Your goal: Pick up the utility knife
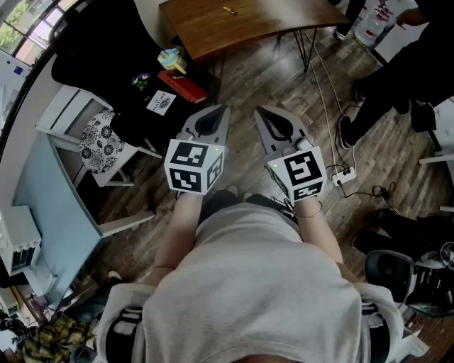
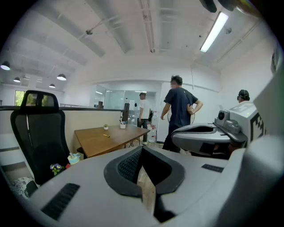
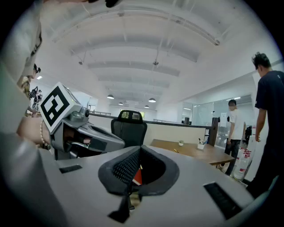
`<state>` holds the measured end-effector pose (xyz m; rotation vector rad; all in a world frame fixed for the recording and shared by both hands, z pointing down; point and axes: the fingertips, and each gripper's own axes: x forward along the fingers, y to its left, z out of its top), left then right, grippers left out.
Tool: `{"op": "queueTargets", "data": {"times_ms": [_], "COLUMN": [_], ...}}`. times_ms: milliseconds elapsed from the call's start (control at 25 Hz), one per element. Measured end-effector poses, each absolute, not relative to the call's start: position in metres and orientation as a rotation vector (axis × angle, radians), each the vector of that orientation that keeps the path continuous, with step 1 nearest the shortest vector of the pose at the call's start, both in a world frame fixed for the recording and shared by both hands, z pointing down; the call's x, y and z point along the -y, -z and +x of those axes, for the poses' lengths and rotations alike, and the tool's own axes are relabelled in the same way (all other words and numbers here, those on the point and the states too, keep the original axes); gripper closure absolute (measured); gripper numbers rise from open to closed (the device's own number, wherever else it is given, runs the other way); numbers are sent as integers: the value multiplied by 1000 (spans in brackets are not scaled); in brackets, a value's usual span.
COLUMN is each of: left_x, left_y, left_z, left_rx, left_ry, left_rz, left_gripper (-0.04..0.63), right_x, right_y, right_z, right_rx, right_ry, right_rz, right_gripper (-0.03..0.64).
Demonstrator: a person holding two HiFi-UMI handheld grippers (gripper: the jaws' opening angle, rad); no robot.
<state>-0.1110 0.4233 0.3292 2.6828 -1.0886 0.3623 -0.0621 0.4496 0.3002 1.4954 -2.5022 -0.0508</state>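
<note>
A small yellow utility knife (image 1: 229,10) lies on the brown wooden table (image 1: 213,28) at the top of the head view, far from both grippers. The same knife (image 2: 106,135) shows on the table top in the left gripper view, and the knife (image 3: 175,150) is a small yellow streak in the right gripper view. My left gripper (image 1: 213,112) and right gripper (image 1: 268,113) are held side by side in front of the person's chest, above the wood floor. Both point toward the table. Each has its jaws together with nothing between them: the left gripper (image 2: 141,148) and the right gripper (image 3: 138,150).
A black office chair (image 1: 106,49) stands left of the table, with a red book (image 1: 183,86) and a teal cup (image 1: 172,60) beside it. A white chair with a patterned cushion (image 1: 99,142) is at left. A power strip (image 1: 344,177) with cables lies at right, near a standing person (image 1: 397,78).
</note>
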Motion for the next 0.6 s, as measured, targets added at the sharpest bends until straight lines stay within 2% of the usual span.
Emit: {"op": "queueTargets", "data": {"times_ms": [600], "left_x": [-437], "left_y": [-319], "left_z": [-107], "left_rx": [1058], "left_ry": [-363], "left_rz": [2788], "left_gripper": [581], "right_x": [-461], "right_y": [-295], "right_z": [-65], "right_rx": [2509], "right_ry": [64], "right_rz": [1476], "right_gripper": [614]}}
